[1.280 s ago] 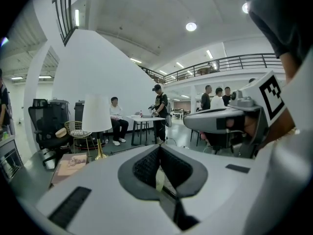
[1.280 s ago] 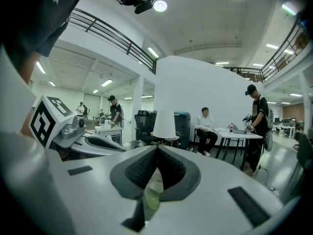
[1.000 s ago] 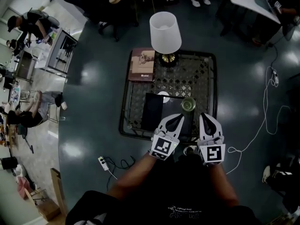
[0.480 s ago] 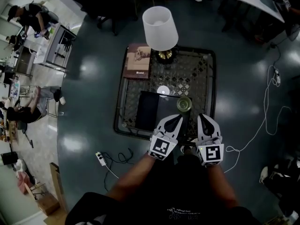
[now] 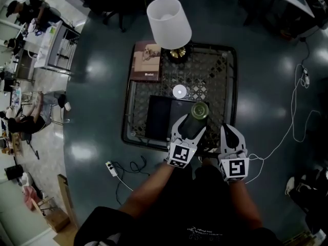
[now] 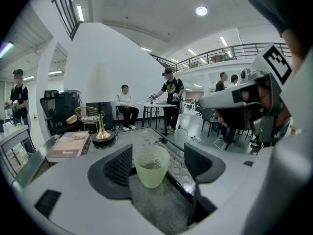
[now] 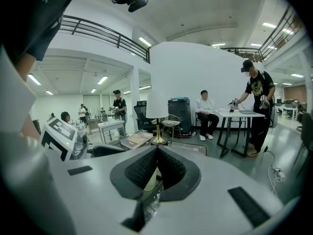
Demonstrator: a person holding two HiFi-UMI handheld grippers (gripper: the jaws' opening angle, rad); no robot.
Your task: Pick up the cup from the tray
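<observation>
A pale green textured cup (image 5: 200, 110) stands upright at the right end of a black tray (image 5: 159, 118) on the lattice-topped table (image 5: 218, 76). My left gripper (image 5: 188, 124) reaches over the tray's near edge, just short of the cup. In the left gripper view the cup (image 6: 152, 165) stands between the parted pads (image 6: 119, 166), and neither pad presses on it. Those jaws are opening. My right gripper (image 5: 229, 132) hangs shut at the table's near edge, right of the cup. In the right gripper view its pads (image 7: 142, 169) meet with nothing between them.
A lamp with a white shade (image 5: 168, 20) and brass base stands at the table's far side, a book (image 5: 145, 61) to its left. A small white disc (image 5: 180, 91) lies beyond the tray. A power strip (image 5: 110, 168) and cables lie on the floor. People sit and stand around.
My left gripper has moved forward over the tray edge to the cup, and its jaws have spread from shut to open. The right gripper has stayed at the table's near edge.
</observation>
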